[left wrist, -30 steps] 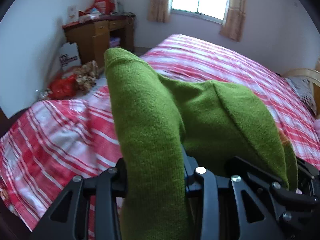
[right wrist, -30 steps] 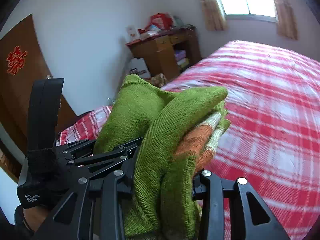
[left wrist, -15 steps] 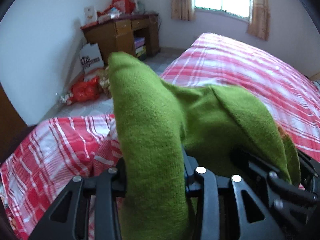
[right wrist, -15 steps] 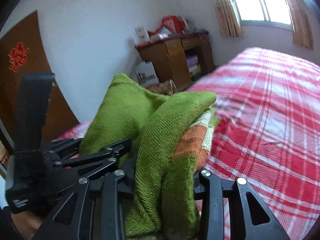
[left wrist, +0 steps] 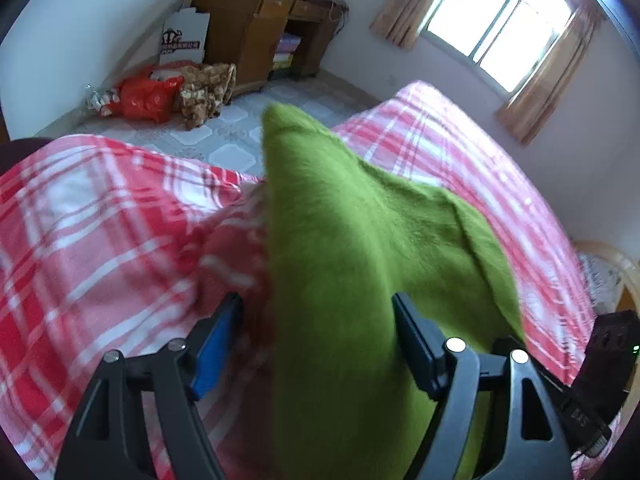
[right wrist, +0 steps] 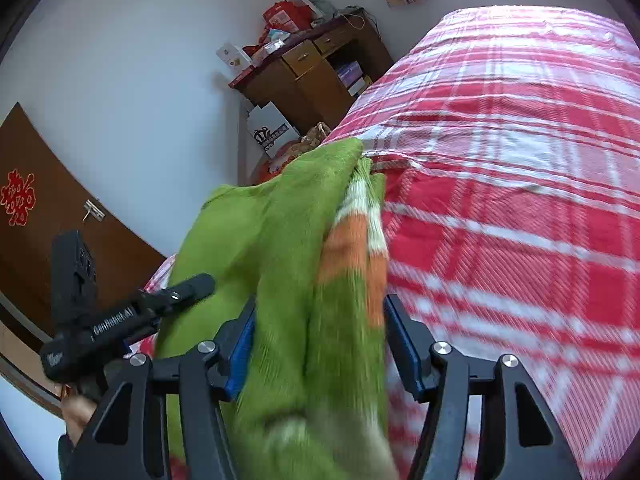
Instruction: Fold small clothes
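**Both Grippers Released Around Green Knit Garment**

Left wrist view: the left gripper (left wrist: 318, 344) has just been opening. Its jaws stand apart, with a gap visible between the blue pad (left wrist: 212, 350) at lower left and the green knit garment (left wrist: 360, 280). The garment lies between the jaws and fills the centre and lower centre of the frame, over the red plaid bedspread (left wrist: 100, 240).

Right wrist view: the right gripper (right wrist: 320, 344) has likewise just been opening. The garment (right wrist: 280, 260), with its orange and white striped band (right wrist: 352, 236), sits between the spread jaws at lower centre. The left gripper (right wrist: 132, 316) appears at lower left.

A wooden desk (left wrist: 256, 28) stands at upper left of the left wrist view; a window (left wrist: 496, 24) at upper right.
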